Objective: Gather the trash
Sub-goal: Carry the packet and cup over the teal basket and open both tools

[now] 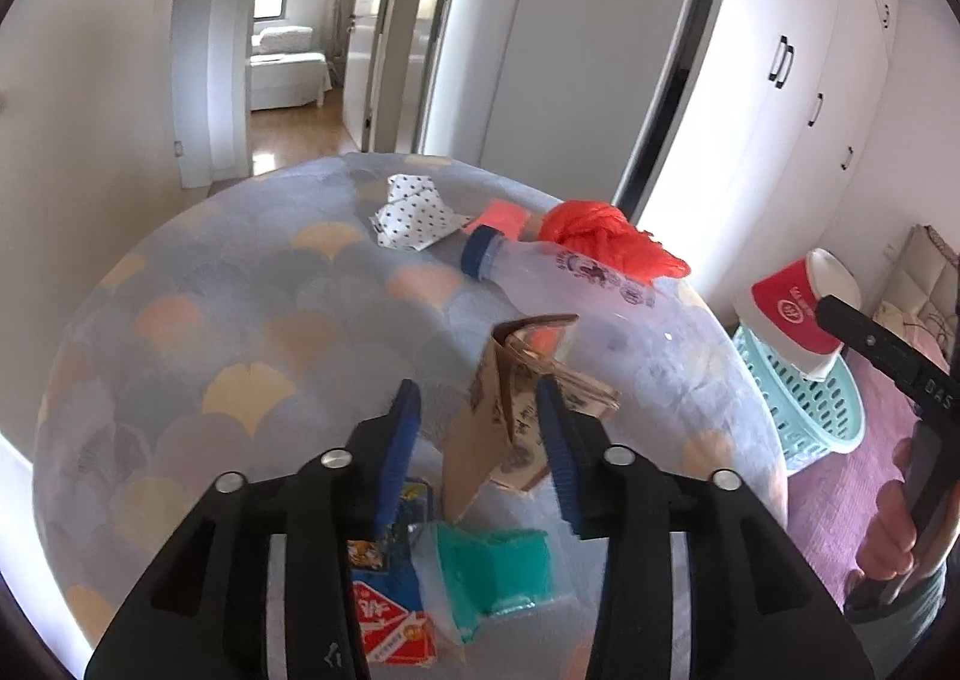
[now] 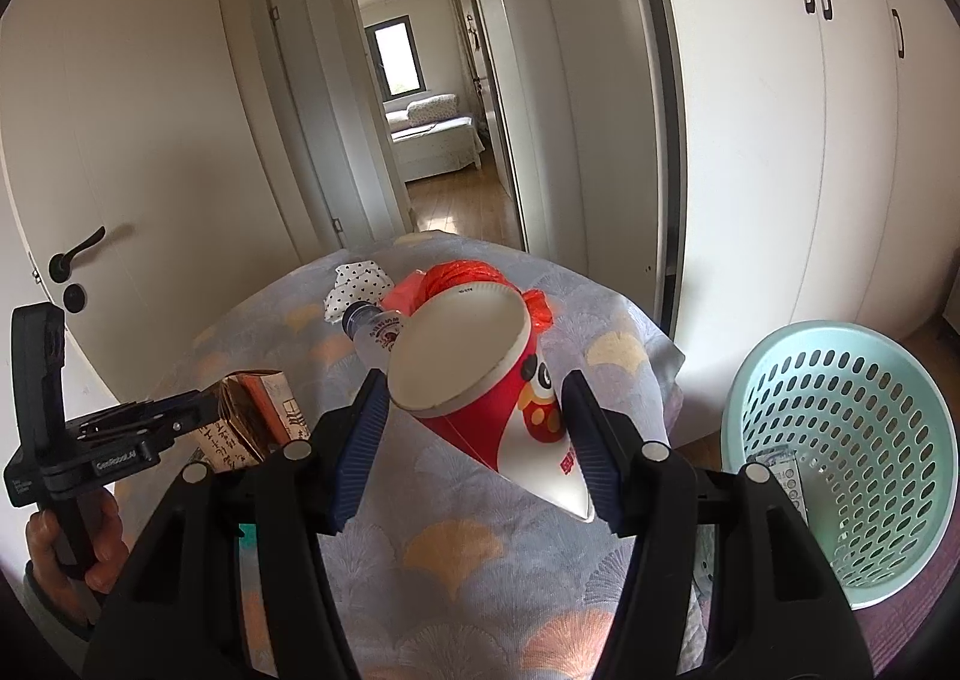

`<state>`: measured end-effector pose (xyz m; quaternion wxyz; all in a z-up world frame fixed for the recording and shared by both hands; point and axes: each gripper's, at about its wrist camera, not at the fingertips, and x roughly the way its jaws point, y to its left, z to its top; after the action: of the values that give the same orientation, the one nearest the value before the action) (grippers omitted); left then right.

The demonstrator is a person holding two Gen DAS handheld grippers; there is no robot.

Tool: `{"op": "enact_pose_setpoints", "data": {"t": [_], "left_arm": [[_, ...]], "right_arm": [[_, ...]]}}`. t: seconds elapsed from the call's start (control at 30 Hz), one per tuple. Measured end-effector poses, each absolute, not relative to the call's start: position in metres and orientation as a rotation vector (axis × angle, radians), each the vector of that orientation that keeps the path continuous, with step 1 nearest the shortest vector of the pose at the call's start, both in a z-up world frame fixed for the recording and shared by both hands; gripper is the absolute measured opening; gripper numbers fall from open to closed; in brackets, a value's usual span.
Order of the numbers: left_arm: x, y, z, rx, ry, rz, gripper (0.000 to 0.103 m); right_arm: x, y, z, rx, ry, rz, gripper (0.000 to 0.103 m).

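My right gripper (image 2: 474, 452) pinches the squashed paper cup (image 2: 480, 380) — basket (image 2: 852, 440) just beside. My left gripper (image 1: 480, 440) gapes around the brown carton (image 1: 510, 398); bottle (image 1: 570, 272) beyond.

left gripper (image 1: 480, 428) | jaws apart | brown carton (image 1: 510, 410) between

I'm working in a home bedroom: white built-in wardrobes (image 2: 840, 140) with dark handles on the right, a white door (image 2: 120, 170) with a lever handle, and a hallway with wood flooring (image 2: 456, 206) leading to another room's bed (image 2: 438, 140) under a window (image 2: 396, 56).
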<state>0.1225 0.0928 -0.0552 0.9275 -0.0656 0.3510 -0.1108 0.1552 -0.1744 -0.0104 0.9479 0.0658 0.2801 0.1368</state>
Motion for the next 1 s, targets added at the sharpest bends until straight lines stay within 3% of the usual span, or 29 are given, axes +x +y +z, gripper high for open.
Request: {"op": "enact_pose_setpoints", "data": {"t": [0.1, 0.13, 0.17, 0.27, 0.6, 1.0], "left_arm": [[0.129, 0.088, -0.061, -0.122, 0.752, -0.215, 0.038], [0.131, 0.086, -0.063, -0.118, 0.767, -0.215, 0.032], [0.133, 0.085, -0.067, -0.116, 0.783, -0.217, 0.013], [0.131, 0.082, -0.067, -0.101, 0.769, -0.199, 0.001], [0.119, 0.052, -0.013, -0.097, 0.623, -0.304, 0.000], [0.142, -0.096, 0.029, 0.009, 0.556, -0.571, 0.000]], "right_arm": [[0.153, -0.175, -0.009, 0.142, 0.571, 0.279, 0.056], [0.153, -0.176, -0.009, 0.144, 0.570, 0.279, 0.056], [0.152, -0.177, -0.009, 0.145, 0.569, 0.279, 0.056], [0.149, -0.180, -0.007, 0.146, 0.563, 0.271, 0.056], [0.129, -0.217, 0.024, 0.187, 0.458, 0.205, 0.056], [0.112, -0.308, 0.036, 0.281, 0.398, -0.037, 0.056]]}}
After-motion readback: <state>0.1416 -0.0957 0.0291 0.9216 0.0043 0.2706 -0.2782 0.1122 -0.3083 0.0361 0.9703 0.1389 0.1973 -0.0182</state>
